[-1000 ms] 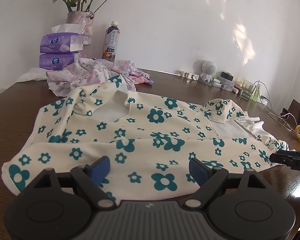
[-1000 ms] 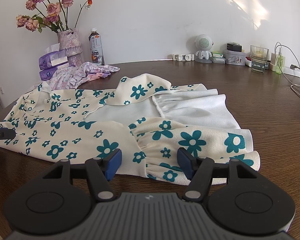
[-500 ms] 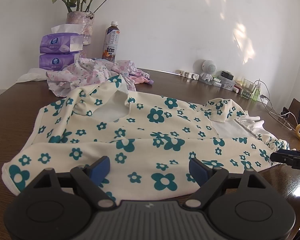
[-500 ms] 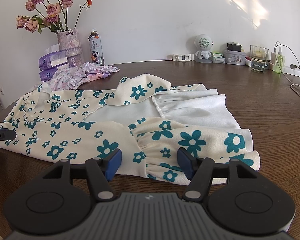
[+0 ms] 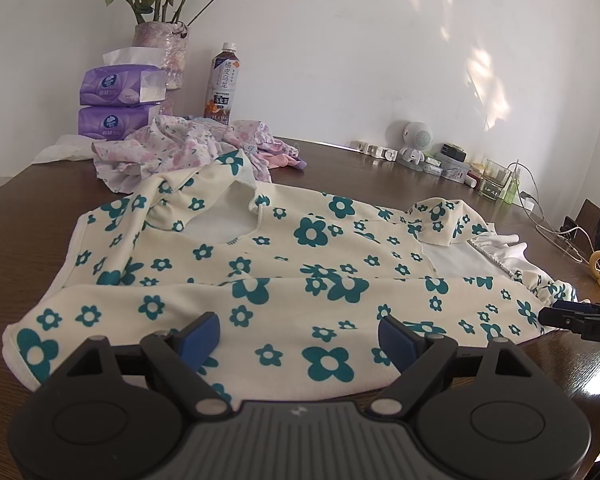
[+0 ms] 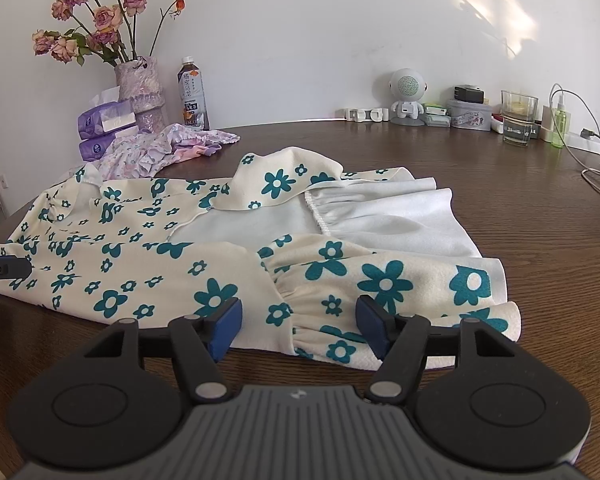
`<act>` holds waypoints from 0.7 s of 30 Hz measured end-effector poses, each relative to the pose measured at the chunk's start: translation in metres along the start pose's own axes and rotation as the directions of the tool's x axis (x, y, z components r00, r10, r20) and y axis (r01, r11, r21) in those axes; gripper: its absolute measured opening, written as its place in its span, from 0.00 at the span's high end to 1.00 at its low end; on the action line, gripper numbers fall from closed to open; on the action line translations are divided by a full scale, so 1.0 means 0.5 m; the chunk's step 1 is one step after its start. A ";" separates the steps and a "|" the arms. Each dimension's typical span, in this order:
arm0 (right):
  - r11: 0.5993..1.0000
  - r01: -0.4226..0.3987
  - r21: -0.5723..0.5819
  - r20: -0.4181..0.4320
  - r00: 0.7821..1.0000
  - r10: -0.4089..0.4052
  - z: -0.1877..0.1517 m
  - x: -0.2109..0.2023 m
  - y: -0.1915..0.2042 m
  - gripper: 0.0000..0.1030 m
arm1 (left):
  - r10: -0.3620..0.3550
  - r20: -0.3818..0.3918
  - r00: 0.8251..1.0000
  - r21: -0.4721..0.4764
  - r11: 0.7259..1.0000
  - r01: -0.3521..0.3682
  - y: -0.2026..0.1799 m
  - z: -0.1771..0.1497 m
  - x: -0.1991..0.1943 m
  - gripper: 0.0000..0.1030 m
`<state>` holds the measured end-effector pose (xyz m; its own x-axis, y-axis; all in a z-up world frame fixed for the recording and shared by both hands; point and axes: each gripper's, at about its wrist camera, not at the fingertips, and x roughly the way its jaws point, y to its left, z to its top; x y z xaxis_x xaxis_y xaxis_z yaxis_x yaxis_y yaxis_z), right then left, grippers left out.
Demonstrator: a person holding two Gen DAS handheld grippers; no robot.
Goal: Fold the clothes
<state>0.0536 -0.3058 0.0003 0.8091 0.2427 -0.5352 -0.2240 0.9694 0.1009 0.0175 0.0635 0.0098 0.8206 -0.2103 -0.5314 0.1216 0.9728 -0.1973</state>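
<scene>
Left wrist view. Left gripper (image 5: 299,338): bottom centre, jaws spread wide, nothing between them, blue pads above the near hem. Cream dress with teal flowers (image 5: 284,280): spread flat across the middle of the brown bench (image 5: 28,208), partly folded, white lining showing at centre and right. Right gripper (image 5: 572,318): tip only, right edge, at the dress's far end. Pink floral garment (image 5: 172,148): crumpled, upper left, behind the dress. Tissue packs (image 5: 120,104), vase of roses (image 5: 162,46), drink bottle (image 5: 225,80): upper left by the wall.

Right wrist view. Right gripper (image 6: 299,328): bottom centre, jaws wide apart, holding nothing, over the ruffled skirt edge. Dress (image 6: 204,264): middle and left of frame; one corner folded over, white lining exposed. Left gripper (image 6: 4,270): left edge, jaws' state cannot be told here. Round speaker figure (image 6: 407,96) and glass (image 6: 518,122): upper right.
</scene>
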 end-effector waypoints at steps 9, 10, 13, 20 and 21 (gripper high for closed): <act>1.000 0.003 0.007 0.002 1.000 -0.003 0.000 0.001 -0.002 0.38 | 0.000 0.000 1.000 0.001 1.000 0.000 0.001 0.000 0.000 0.16; 1.000 0.003 0.007 0.002 1.000 -0.003 0.000 0.000 -0.002 0.38 | 0.000 0.000 1.000 0.001 1.000 0.000 0.001 0.000 0.000 0.16; 1.000 0.003 0.007 0.002 1.000 -0.003 0.000 0.000 -0.001 0.38 | 0.001 -0.001 1.000 0.002 1.000 -0.001 0.000 0.000 0.001 0.16; 1.000 0.003 0.009 0.003 1.000 -0.003 0.000 -0.001 -0.002 0.38 | 0.002 -0.001 1.000 0.003 1.000 -0.002 0.000 0.000 0.002 0.16; 1.000 0.003 0.010 0.003 1.000 -0.003 0.000 -0.001 -0.002 0.38 | 0.002 -0.001 1.000 0.003 1.000 -0.002 0.000 0.000 0.002 0.16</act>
<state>0.0534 -0.3068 0.0003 0.8113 0.2399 -0.5332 -0.2165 0.9704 0.1074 0.0183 0.0633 0.0094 0.8202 -0.2085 -0.5327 0.1215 0.9734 -0.1941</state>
